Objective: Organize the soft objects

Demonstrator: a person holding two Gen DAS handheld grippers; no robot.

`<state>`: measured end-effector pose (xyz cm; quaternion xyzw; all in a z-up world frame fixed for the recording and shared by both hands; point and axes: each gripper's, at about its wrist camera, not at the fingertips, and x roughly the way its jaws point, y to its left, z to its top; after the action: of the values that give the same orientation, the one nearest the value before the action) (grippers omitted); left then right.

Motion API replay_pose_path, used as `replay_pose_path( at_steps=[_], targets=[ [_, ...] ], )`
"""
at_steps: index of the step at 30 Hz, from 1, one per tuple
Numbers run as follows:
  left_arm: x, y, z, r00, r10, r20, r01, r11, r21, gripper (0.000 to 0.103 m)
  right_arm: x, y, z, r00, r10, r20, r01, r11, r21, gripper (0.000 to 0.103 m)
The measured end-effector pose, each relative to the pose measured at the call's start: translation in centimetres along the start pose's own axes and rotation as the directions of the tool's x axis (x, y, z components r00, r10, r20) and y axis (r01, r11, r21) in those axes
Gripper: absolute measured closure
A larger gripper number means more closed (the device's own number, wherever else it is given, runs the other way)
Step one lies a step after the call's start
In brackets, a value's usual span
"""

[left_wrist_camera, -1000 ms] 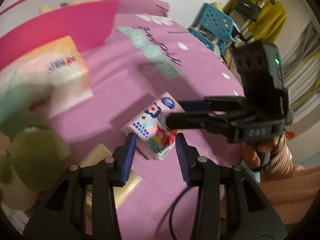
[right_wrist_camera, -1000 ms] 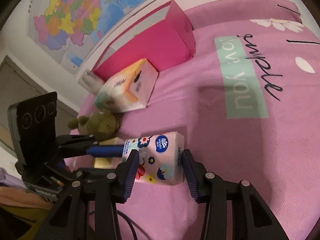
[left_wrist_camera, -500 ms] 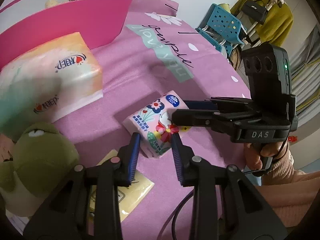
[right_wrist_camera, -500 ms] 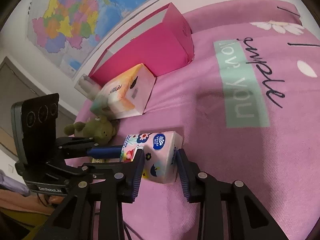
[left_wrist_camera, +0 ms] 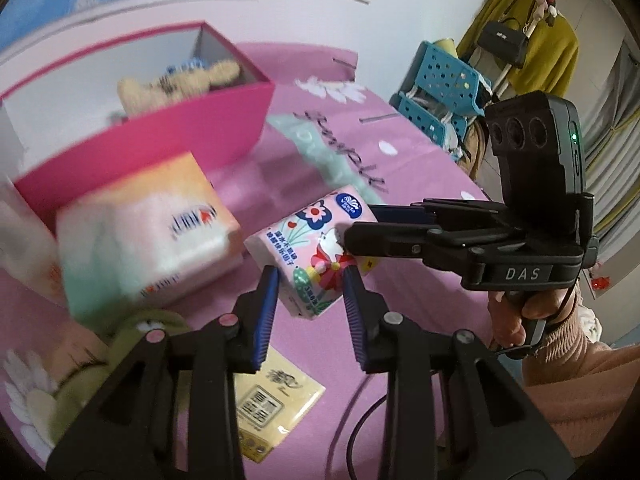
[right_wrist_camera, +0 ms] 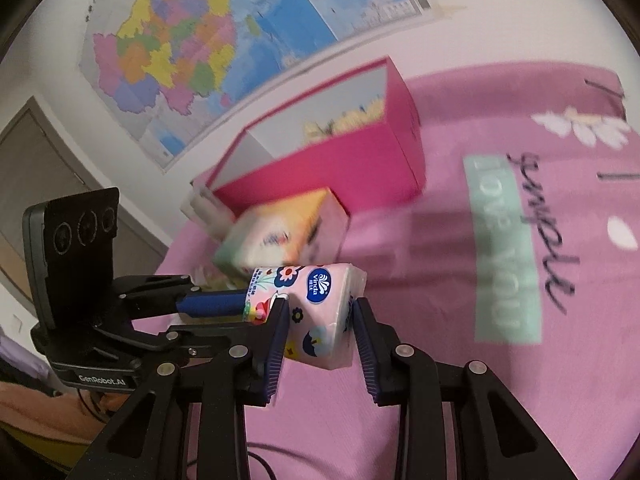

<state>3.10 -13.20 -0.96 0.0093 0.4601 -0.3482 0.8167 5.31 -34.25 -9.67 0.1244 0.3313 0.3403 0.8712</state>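
Observation:
A pink floral tissue pack (left_wrist_camera: 316, 256) (right_wrist_camera: 320, 316) hangs in the air above the pink bedspread, pinched from two sides. My left gripper (left_wrist_camera: 310, 292) is shut on its near end. My right gripper (right_wrist_camera: 320, 322) is shut on its other end and shows from the right in the left wrist view (left_wrist_camera: 360, 232). An open pink box (left_wrist_camera: 160, 132) (right_wrist_camera: 348, 160) with a tan plush toy (left_wrist_camera: 176, 84) inside stands behind. A large orange-and-white tissue pack (left_wrist_camera: 148, 228) (right_wrist_camera: 284, 236) lies in front of the box.
A green plush toy (left_wrist_camera: 120, 356) lies at the lower left and a flat yellow tissue packet (left_wrist_camera: 272, 404) lies under my left gripper. A blue plastic crate (left_wrist_camera: 444, 84) and hanging clothes (left_wrist_camera: 528, 36) stand beyond the bed's right edge. A wall map (right_wrist_camera: 224, 28) hangs behind the box.
Both grippers closed on the floral tissue pack and lifted it off the bedspread, carrying it up and toward the pink box.

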Motion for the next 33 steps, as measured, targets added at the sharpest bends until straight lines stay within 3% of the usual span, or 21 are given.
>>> replay_pose_path(
  at_steps=[20, 33],
  targets=[
    [-2.2, 2.9, 5.6, 0.989, 0.076, 0.124, -0.074, 0.997, -0.018, 0.069, 0.7, 2.1, 7.4, 0.995, 0.011, 0.096, -0.001, 0.995, -0.104, 0.07],
    [-2.1, 4.4, 10.1, 0.975, 0.147, 0.166, -0.146, 0.989, -0.016, 0.068, 2.1, 1.5, 12.3, 0.991, 0.007, 0.133, 0.006, 0.995, -0.102, 0.07]
  ],
)
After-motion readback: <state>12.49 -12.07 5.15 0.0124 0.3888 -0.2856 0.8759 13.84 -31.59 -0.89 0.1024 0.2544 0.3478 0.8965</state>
